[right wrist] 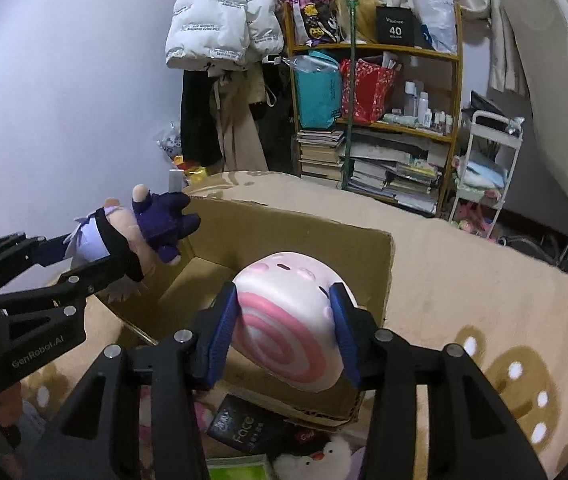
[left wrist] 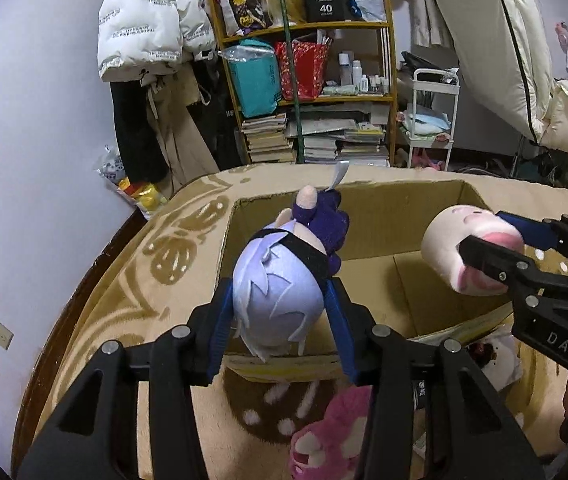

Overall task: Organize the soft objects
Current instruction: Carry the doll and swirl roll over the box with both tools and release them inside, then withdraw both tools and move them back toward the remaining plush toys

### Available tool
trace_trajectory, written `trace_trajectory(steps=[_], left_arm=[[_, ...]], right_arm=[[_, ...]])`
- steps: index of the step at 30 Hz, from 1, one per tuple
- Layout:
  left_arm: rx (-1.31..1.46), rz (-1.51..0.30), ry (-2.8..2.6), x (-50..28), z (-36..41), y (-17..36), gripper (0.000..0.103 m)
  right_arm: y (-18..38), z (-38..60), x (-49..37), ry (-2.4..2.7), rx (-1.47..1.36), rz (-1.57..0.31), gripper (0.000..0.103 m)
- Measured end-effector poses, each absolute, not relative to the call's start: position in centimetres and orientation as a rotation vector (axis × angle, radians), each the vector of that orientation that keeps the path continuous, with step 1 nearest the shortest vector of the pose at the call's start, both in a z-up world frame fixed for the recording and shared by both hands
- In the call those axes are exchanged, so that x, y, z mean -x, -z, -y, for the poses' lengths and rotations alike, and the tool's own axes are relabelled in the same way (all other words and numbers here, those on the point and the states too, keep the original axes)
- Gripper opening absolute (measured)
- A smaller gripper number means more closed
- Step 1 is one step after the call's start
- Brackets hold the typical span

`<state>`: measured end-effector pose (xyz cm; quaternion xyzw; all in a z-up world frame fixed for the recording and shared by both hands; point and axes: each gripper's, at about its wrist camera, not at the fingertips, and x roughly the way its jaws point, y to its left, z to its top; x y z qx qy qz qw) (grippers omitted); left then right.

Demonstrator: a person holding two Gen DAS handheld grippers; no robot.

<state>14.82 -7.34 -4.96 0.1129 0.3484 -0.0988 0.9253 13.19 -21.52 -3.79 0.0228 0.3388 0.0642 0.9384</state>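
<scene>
Cluttered bedroom, tan patterned blanket [left wrist: 156, 280] on the bed, open cardboard box [left wrist: 364, 208] sitting on it. My left tongs [left wrist: 280, 300] clamp the lilac-haired plush doll [left wrist: 276, 292] by its head, above the box's near edge. My right tongs [right wrist: 284, 328] pinch the pink-swirl plush [right wrist: 292, 328] across its middle, over the box opening. Both look light and squashy, nothing fragile; pads sink in, so grip the bulkiest part. Doll's body dangles, likely to swing.

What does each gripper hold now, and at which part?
The left gripper holds the lavender-haired doll by the sides of its head. The right gripper holds the pink swirl plush across its round body.
</scene>
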Motion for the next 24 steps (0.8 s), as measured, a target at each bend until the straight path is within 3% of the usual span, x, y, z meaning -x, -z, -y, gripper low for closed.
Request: trace_trajectory(steps=[7,9,11,13,15,19,21,24], left_arm=[[-0.221,-0.73,0.19,-14.9,7.1,5.2,0.047],[-0.218,-0.723,0.184,-14.6,6.9,5.1,0.056],[-0.22,-0.704,0.163,-14.3,6.6,4.6,0.058],[-0.218,-0.697,0.151,-14.0,6.3,4.1,0.061],[-0.211,-0.694,0.14,-13.6,5.9,3.7,0.075],[-0.2,-0.692,0.141,-12.5,4.7,2.8,0.08],[-0.202,-0.688,0.135,-11.8,4.3,2.5,0.085],[-0.204,-0.68,0.129,-10.4,3.6,1.9,0.09]], right_arm=[[3.7,21.9,-13.1,-0.129,-0.06,-0.691,0.054],[3.4,22.0,-13.0,-0.126,-0.056,-0.686,0.055],[3.2,22.0,-12.6,-0.119,-0.054,-0.676,0.056],[2.6,22.1,-12.2,-0.109,-0.058,-0.657,0.069],[1.9,22.3,-11.7,-0.103,-0.072,-0.634,0.08],[0.6,22.6,-10.9,-0.092,-0.095,-0.611,0.098],[0.0,22.7,-10.2,-0.087,-0.116,-0.606,0.103],[-0.9,22.6,-9.0,-0.099,-0.144,-0.602,0.103]])
